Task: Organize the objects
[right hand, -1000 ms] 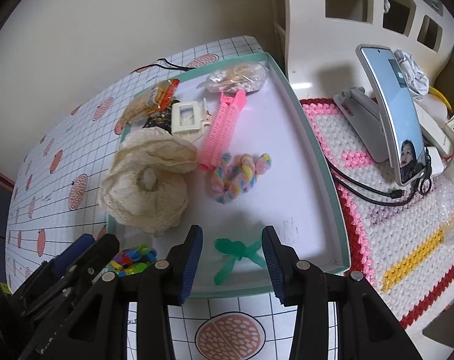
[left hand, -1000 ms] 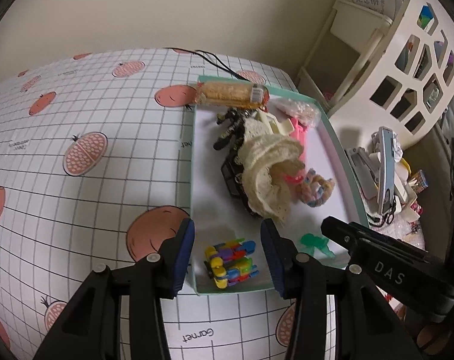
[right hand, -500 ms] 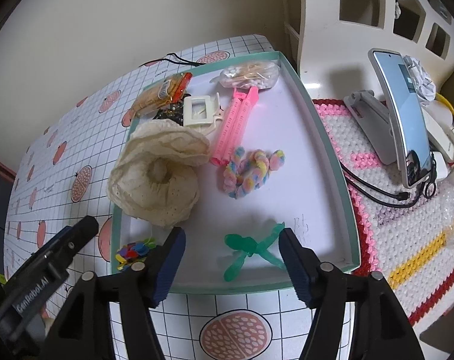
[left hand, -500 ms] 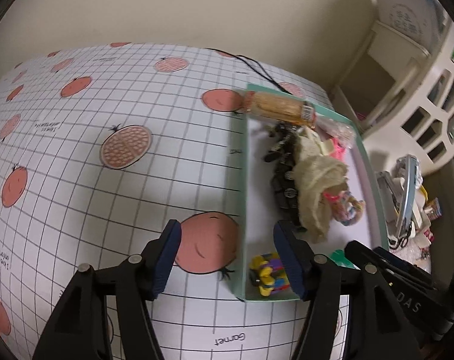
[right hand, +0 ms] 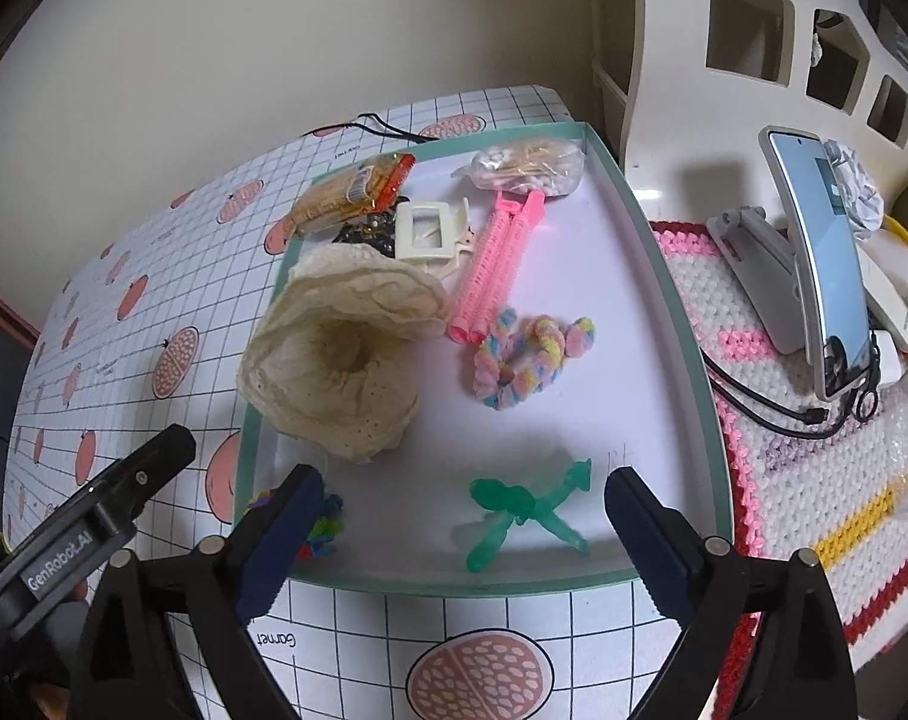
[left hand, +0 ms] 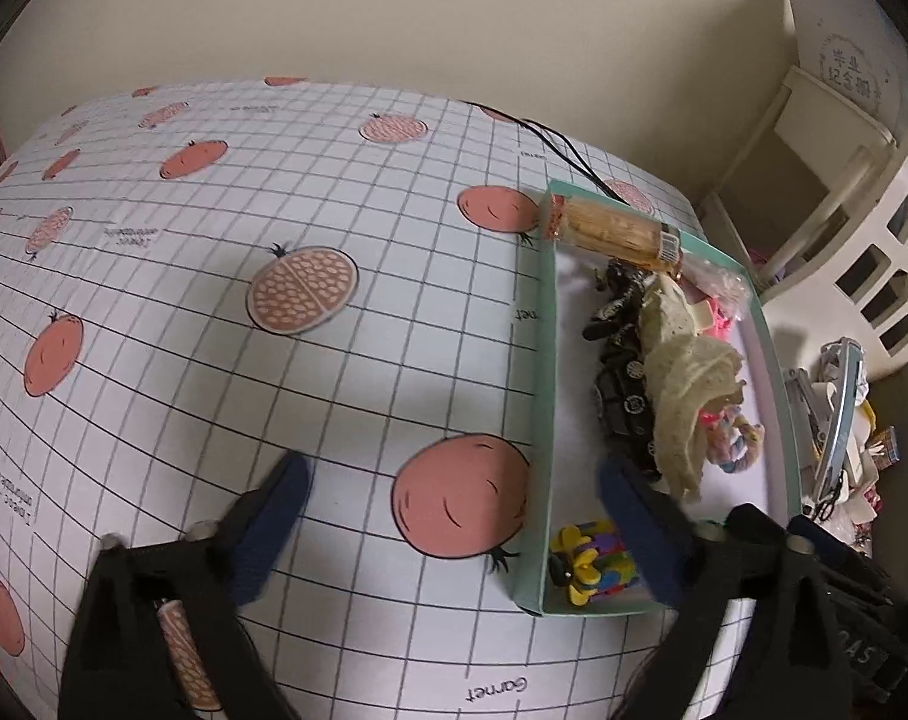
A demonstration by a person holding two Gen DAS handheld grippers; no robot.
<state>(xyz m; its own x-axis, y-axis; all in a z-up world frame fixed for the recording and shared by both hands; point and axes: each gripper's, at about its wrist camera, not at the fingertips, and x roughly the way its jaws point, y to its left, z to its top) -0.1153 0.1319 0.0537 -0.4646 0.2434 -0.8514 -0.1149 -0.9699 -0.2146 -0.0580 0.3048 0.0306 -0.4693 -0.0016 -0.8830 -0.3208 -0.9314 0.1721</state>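
Dim, warm indoor light with heavy fisheye warp

Both views bend the desk (left hand: 214,300) grid into curves and darken to black at the corners; the left tool (left hand: 454,516) smears with motion blur, the right tool (right hand: 460,510) stays sharp, soft shadows pool under the green clip (right hand: 523,507), and the phone screen (right hand: 826,252) glows pale

"Garnet" is printed on the gridded tabletop (right hand: 154,276) cloth just ahead of the right hand-held gripper (right hand: 460,516), reading upside down from there; the same word shows below the left hand-held gripper (left hand: 454,516). "GenRobot.AI" runs along the black body of the left one, seen off to the right gripper's left. Other small print on the cloth is too blurred to read.
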